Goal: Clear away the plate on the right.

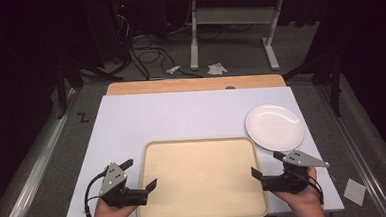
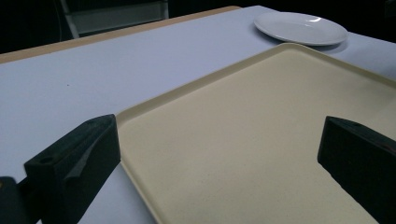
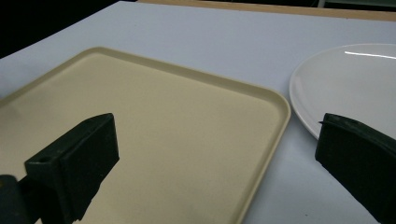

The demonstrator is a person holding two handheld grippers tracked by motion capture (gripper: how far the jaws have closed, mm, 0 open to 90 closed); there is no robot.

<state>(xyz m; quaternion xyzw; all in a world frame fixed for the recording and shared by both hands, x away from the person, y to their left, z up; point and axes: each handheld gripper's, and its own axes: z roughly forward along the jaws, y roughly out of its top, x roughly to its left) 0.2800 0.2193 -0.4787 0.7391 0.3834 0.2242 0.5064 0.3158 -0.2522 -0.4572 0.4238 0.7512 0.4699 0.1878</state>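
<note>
A desk [image 1: 131,116] with a pale lavender-grey matte top carries two things. A strip of light wooden edge [image 1: 195,84] shows along its far side. A large rectangular cream-beige plastic tray [image 1: 201,180] with rounded corners and a raised rim lies flat at the near middle of the desk, its near edge close to the desk's near edge. Its surface is bare. A round white glossy plate [image 1: 274,127] lies on the desk just beyond the tray's far right corner, very near the rim; whether they touch cannot be told. The plate is bare too.
</note>
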